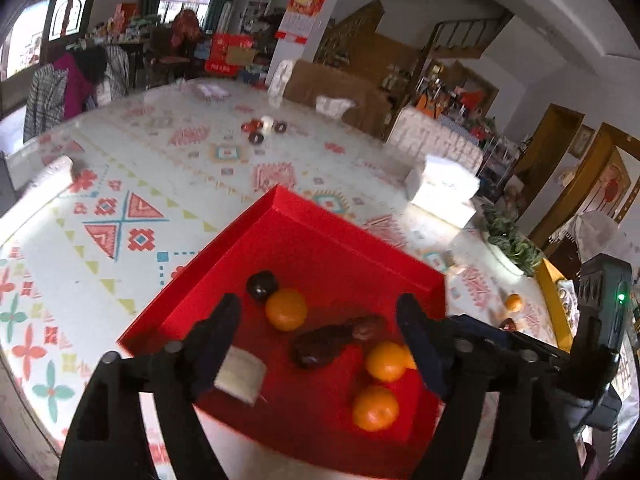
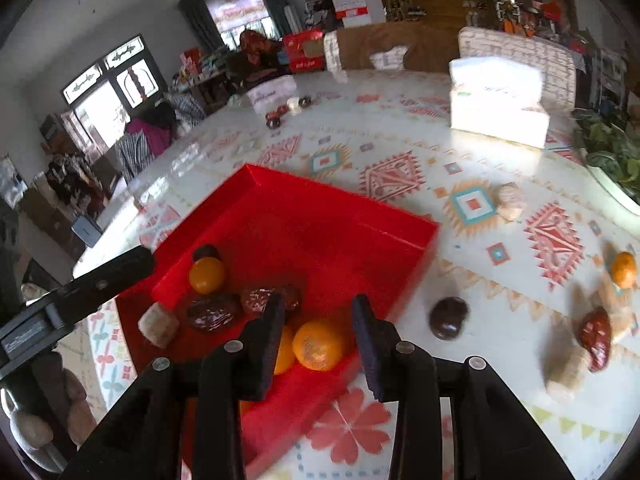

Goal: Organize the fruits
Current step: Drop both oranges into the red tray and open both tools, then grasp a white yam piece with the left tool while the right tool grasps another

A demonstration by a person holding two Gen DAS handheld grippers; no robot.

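Patterned table (image 2: 400, 136) bears red tray (image 2: 320, 216), tissue box (image 2: 498, 120), scattered fruits (image 2: 448, 317).

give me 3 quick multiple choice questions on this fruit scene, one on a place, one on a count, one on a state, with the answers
1. Where does the dark round fruit nearest the right tool lie?
A. inside the red tray
B. on the tablecloth beside the tray
C. on the tissue pack

2. How many oranges show inside the red tray in the left wrist view?
A. one
B. three
C. five

3. How do the left tool's jaws stand?
A. open, holding nothing
B. shut on an orange
C. shut on a date

Answers:
1 B: it rests on the patterned cloth just past the tray's wall.
2 B: one sits by a dark fruit, two sit near the right fingertip.
3 A: the fingers stand wide apart over the tray with nothing between them.
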